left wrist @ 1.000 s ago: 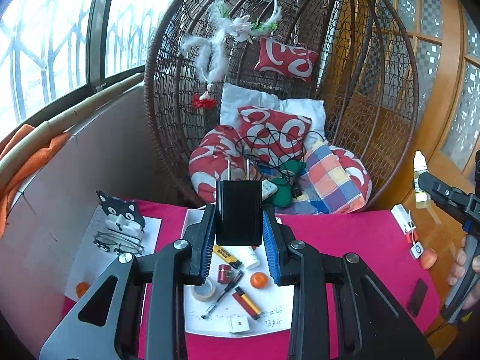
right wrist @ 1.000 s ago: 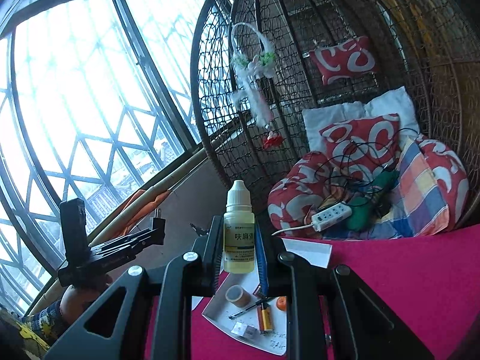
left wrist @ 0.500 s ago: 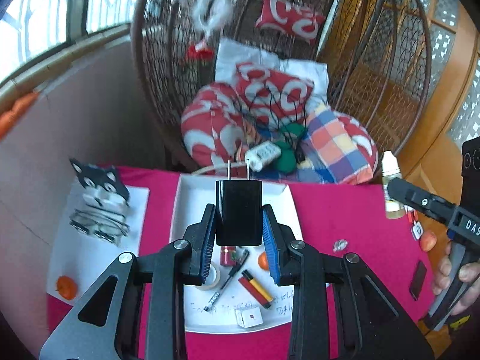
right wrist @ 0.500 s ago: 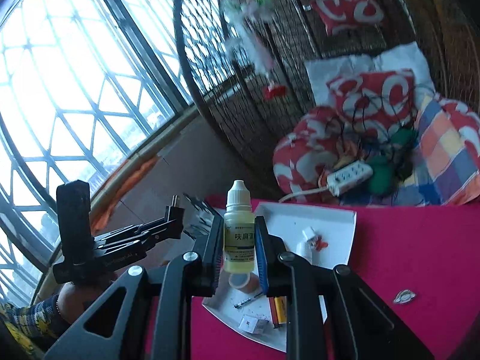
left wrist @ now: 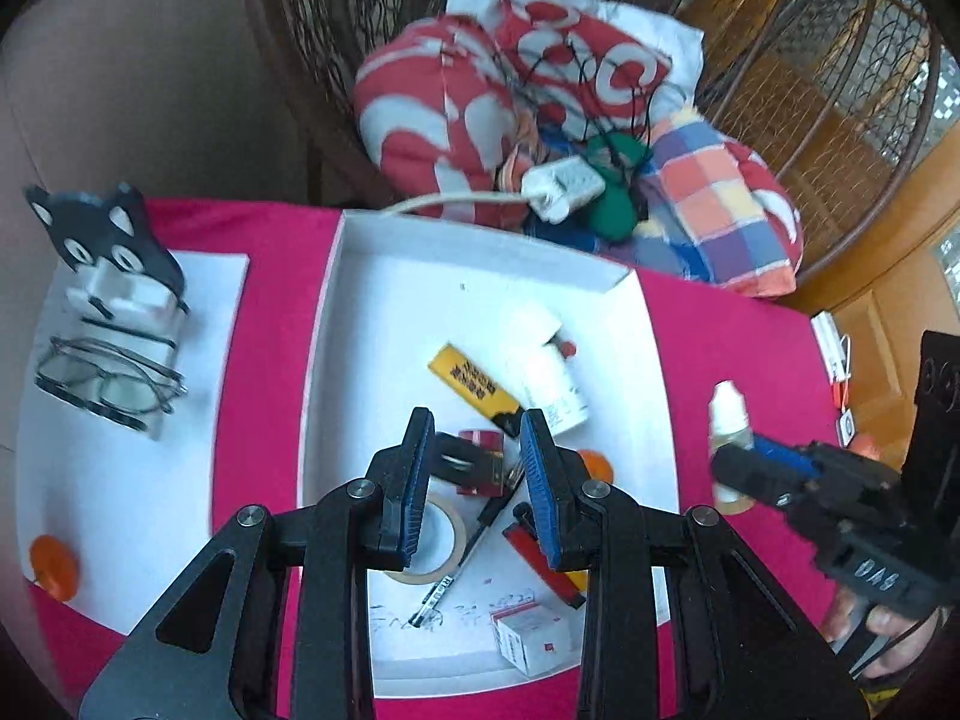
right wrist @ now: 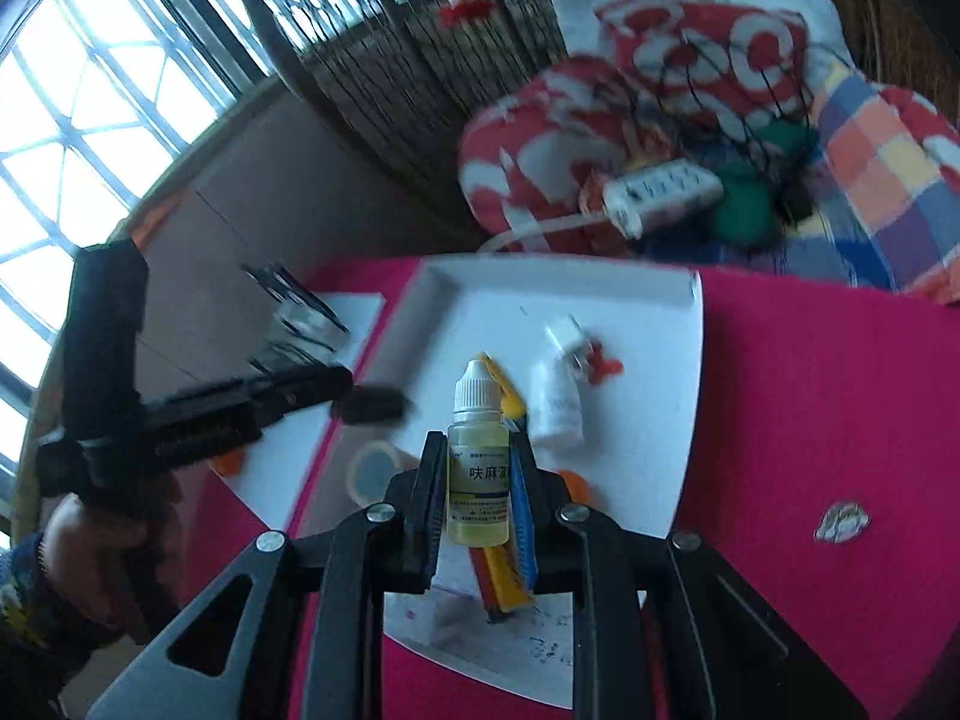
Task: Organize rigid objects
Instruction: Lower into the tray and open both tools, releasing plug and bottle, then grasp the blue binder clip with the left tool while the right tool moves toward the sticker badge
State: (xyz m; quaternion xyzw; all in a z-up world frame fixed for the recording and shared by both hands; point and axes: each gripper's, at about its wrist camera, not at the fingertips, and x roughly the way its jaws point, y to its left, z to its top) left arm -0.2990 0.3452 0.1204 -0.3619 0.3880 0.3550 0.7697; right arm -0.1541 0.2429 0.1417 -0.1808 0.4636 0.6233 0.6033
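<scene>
A white tray (left wrist: 372,312) on the pink table holds a yellow tube (left wrist: 474,387), a white bottle (left wrist: 549,381), a tape roll (left wrist: 441,540), a pen (left wrist: 474,546), a small box (left wrist: 531,639) and other bits. My left gripper (left wrist: 478,468) is open above the tray; the black plug charger (left wrist: 465,468) is loose between its jaws, falling, and shows blurred in the right wrist view (right wrist: 372,405). My right gripper (right wrist: 480,492) is shut on a dropper bottle (right wrist: 478,468) of yellow liquid, held upright over the tray's right side (left wrist: 729,438).
A cat-shaped stand with glasses (left wrist: 108,348) sits on a white sheet (left wrist: 120,516) at the left, with an orange disc (left wrist: 54,561). A wicker hanging chair with cushions (left wrist: 540,90) and a power strip (left wrist: 561,186) stands behind the table. A silver wrapper (right wrist: 843,522) lies on the cloth.
Both grippers tilted down toward the tray. My left gripper opened and let go of the black charger, which is dropping into the tray. The right gripper came nearer with the dropper bottle.
</scene>
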